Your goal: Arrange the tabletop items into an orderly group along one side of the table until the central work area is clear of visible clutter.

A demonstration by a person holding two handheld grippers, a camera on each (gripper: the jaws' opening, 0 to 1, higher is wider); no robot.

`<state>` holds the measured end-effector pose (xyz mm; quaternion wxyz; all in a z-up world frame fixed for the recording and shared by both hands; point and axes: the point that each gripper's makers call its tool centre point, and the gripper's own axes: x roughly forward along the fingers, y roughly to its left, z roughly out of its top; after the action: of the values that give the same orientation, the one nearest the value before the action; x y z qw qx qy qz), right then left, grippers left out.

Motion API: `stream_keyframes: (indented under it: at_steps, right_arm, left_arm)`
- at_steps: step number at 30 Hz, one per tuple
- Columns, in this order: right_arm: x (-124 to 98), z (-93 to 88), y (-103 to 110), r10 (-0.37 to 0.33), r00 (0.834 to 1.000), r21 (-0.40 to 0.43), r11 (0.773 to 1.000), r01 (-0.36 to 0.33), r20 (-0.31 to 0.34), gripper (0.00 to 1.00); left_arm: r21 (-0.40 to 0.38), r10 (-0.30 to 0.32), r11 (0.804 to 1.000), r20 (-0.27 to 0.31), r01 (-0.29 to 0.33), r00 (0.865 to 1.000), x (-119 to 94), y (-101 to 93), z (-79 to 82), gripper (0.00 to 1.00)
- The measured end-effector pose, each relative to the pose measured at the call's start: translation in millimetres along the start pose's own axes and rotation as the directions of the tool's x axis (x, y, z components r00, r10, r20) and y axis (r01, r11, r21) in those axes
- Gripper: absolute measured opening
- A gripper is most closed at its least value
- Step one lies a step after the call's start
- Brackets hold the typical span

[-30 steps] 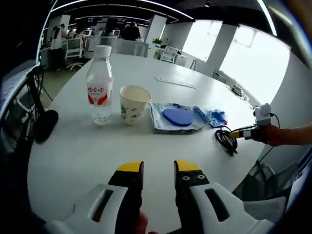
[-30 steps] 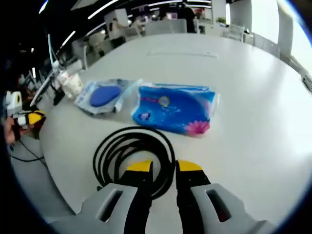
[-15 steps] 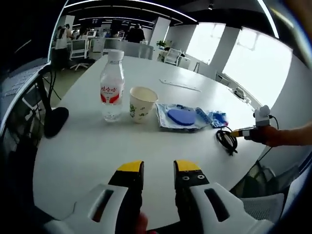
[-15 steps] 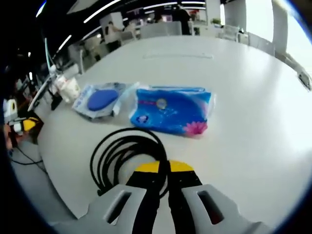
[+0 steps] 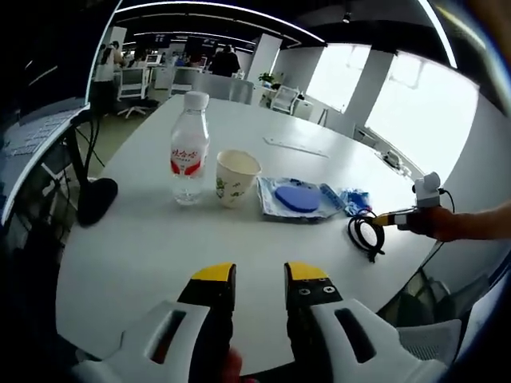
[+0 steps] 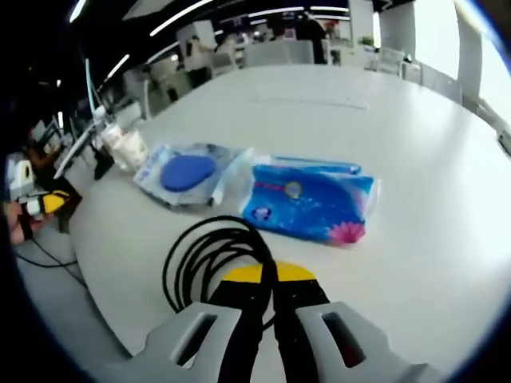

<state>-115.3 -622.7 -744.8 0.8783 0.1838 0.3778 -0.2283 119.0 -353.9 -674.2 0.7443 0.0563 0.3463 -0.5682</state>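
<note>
My right gripper (image 6: 267, 273) is shut on the near edge of a coiled black cable (image 6: 209, 254) by the table's edge. Beyond it lie a blue tissue pack (image 6: 313, 204) and a clear bag holding a blue round pad (image 6: 188, 173). In the left gripper view a water bottle (image 5: 190, 148), a paper cup (image 5: 236, 177), the bagged pad (image 5: 297, 197), the tissue pack (image 5: 355, 198) and the cable (image 5: 363, 233) form a row across the white table (image 5: 144, 255). My left gripper (image 5: 259, 275) hovers open over bare table in front of them.
A black rounded base (image 5: 97, 200) with a cord sits at the table's left edge. The right gripper (image 5: 399, 216), held by a hand, shows at the far right. A thin flat strip (image 5: 295, 147) lies farther back. Office desks and chairs stand beyond.
The right gripper's jaws closed on the black cable, and the coil has lifted and tilted slightly. The left view has drawn back a little from the row of items.
</note>
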Motion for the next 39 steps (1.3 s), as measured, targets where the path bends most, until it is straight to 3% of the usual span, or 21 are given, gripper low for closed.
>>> stream_keyframes:
  at_steps: [9, 22, 29, 39]
  right_arm:
    - [11, 4.6, 14, 0.008, 1.000, -0.006, 1.000, -0.008, -0.018, 0.00]
    - [15, 2.9, 14, 0.003, 0.999, -0.021, 1.000, -0.004, -0.039, 0.01]
    - [12, -1.9, 15, 0.023, 0.998, -0.019, 1.000, -0.024, -0.053, 0.02]
    - [3, 12.8, 8, 0.020, 1.000, -0.021, 1.000, -0.020, -0.021, 0.06]
  left_arm:
    - [-0.027, 0.008, 1.000, 0.013, -0.007, 1.000, -3, 2.4, -2.3, 0.22]
    - [-0.024, 0.013, 1.000, 0.025, -0.012, 1.000, -7, 4.4, 0.7, 0.23]
    - [-0.014, 0.007, 1.000, 0.027, -0.007, 1.000, -5, 4.1, 6.6, 0.24]
    - [0.013, -0.006, 1.000, 0.037, 0.005, 0.999, 1, 0.4, 19.7, 0.25]
